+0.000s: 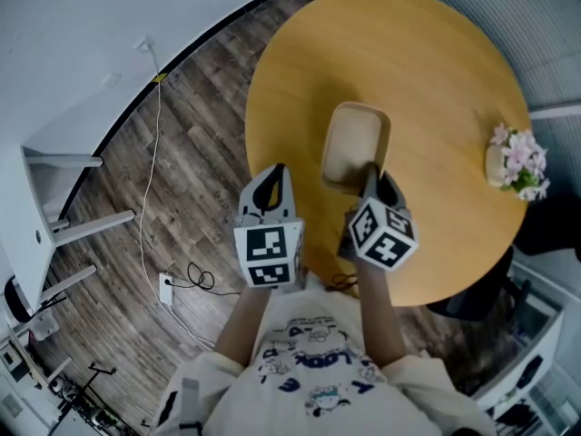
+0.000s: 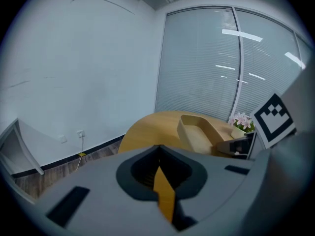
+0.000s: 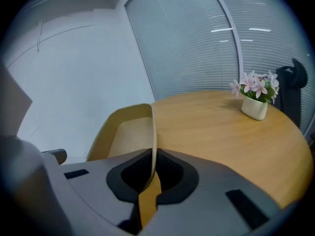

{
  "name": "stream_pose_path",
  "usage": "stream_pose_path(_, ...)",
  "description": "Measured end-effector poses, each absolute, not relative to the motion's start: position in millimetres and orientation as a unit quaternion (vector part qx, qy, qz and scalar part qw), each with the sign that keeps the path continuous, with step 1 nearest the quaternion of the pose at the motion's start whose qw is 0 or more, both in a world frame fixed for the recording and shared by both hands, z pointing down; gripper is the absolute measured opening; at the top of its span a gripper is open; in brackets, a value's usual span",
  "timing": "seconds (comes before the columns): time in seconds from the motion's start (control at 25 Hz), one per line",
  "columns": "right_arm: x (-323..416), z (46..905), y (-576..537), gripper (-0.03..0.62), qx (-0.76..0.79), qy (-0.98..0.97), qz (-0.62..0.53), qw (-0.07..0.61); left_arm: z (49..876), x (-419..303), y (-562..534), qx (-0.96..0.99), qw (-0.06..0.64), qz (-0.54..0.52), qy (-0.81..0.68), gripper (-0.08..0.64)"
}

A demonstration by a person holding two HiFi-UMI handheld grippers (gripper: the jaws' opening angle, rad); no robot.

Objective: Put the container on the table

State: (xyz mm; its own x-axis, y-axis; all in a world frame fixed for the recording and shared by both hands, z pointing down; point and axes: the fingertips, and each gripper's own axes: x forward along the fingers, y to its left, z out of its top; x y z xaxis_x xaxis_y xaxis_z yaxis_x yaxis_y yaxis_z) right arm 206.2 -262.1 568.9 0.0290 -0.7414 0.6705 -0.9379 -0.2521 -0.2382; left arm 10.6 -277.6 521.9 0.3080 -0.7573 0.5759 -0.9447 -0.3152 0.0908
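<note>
The round table has a smooth, matt wood top. The container looks like smooth matt plastic. The floor is dark grainy wood planks.

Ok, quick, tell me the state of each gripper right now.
Left gripper: shut, nothing between its jaws.
Right gripper: shut on the side wall of the container.

Flowers on table — right of container
</note>
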Motion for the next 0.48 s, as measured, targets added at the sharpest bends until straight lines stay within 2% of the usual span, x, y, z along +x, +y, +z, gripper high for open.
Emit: stream_pose_path(0.48, 213, 611, -254, 0.012, 0.704, -0.565, 0.393, 0.173, 553, 16, -282, 0.777, 0.232, 0.248, -0.53, 0.003)
